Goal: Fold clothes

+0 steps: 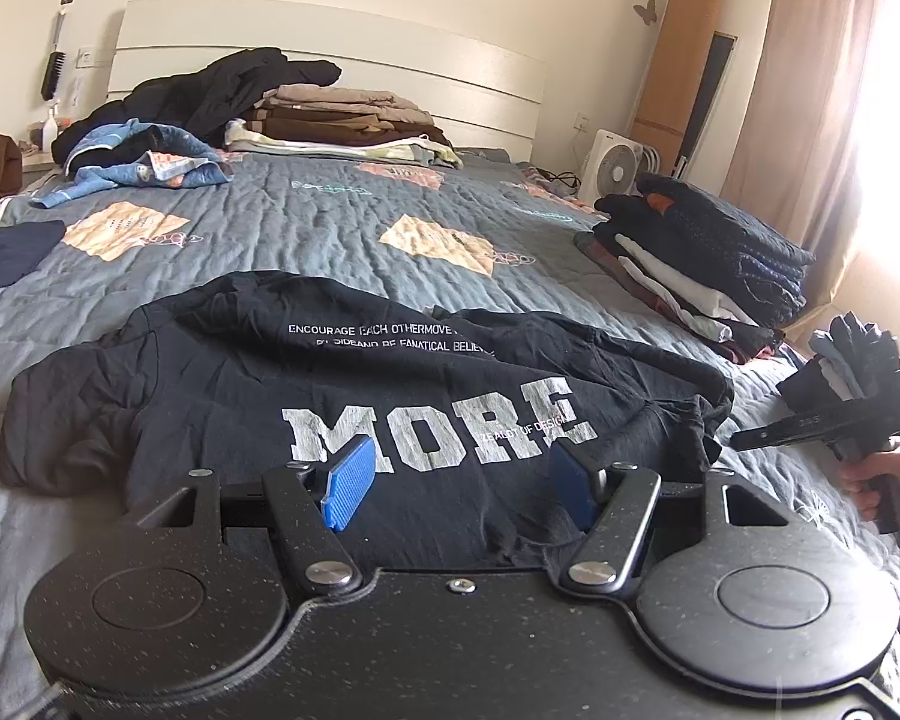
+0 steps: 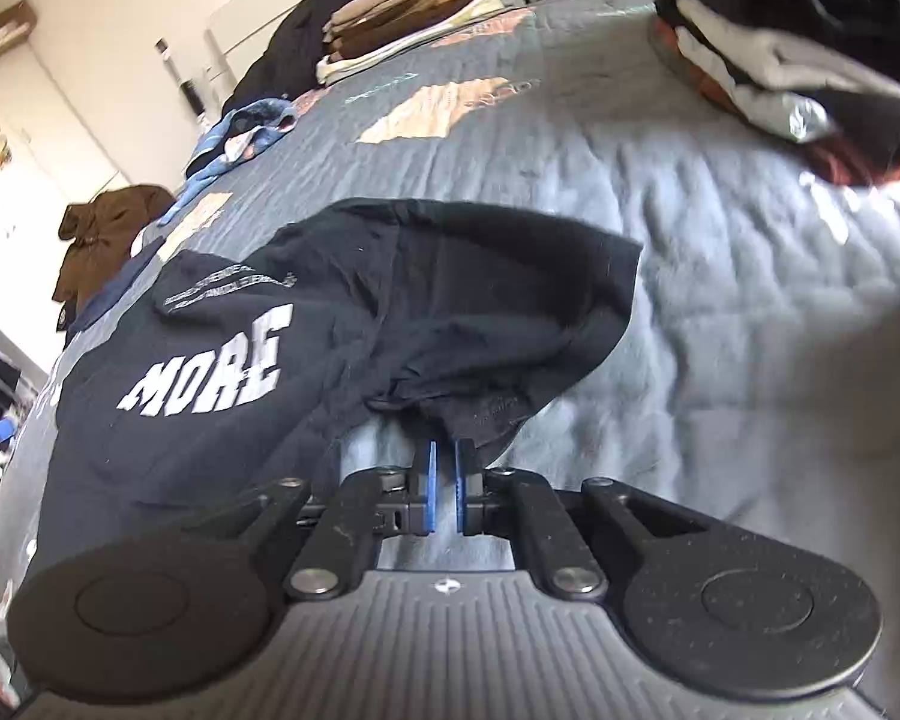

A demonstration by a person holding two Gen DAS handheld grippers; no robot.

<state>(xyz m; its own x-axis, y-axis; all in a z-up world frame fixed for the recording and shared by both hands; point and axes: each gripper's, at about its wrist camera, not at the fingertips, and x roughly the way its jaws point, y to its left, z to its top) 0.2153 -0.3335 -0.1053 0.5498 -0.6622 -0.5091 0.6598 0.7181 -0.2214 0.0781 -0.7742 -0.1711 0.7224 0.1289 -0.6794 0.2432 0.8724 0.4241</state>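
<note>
Quilted bed [image 1: 306,228]: left tongs [image 1: 459,480] spread over black T-shirt [image 1: 222,384], right tongs [image 2: 444,483] pinching its edge.

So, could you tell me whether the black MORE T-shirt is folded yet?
Not yet: the black T-shirt lies spread and rumpled on the bed, printed side up, one edge bunched at the right gripper.

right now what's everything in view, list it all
black tee: 1, black, white MORE print, near bed edge
quilt: 1, grey-blue, tan patches, covers bed
folded stack: 1, dark and white, right edge
folded stack: 1, brown and tan, by headboard
blue garment: 1, crumpled, far left
fan: 1, white, beside bed
left hand-held gripper: open, over tee
right hand-held gripper: nearly closed at tee's sleeve edge
hand: 1, holding right gripper
</note>
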